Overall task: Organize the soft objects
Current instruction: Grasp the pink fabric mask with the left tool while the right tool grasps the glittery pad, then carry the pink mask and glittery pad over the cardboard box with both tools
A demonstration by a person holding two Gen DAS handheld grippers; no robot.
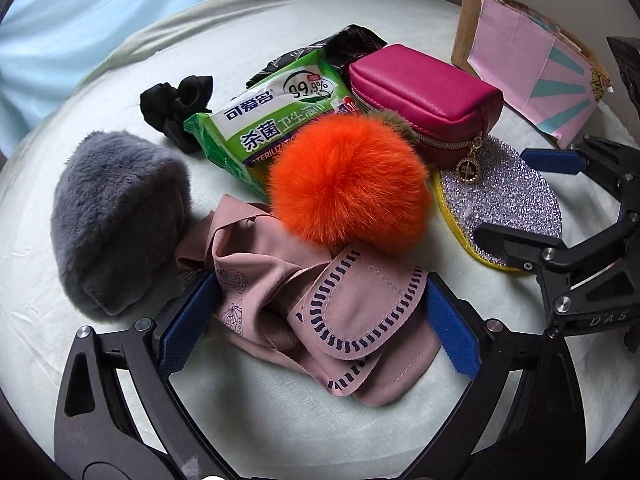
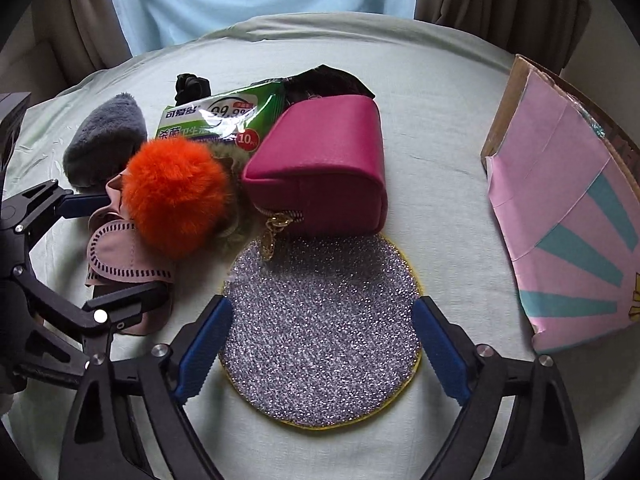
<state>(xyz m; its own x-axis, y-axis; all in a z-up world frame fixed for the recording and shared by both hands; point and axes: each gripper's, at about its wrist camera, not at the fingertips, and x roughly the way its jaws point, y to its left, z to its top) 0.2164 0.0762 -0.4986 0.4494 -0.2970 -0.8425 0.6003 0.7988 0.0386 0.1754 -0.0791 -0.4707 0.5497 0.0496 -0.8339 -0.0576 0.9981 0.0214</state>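
Jaws wide, 2 grippers: left (image 1: 320, 316) straddles 1 pink cloth (image 1: 340, 312), right (image 2: 320, 344) 1 glitter pad (image 2: 320, 328).

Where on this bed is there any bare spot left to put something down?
The widest bare sheet lies between the magenta pouch and the pink box. More shows behind the pile, beyond the wipes pack, and left of the grey furry pouch. The middle is crowded: orange pompom, pink cloth and glittery pad touch or overlap.
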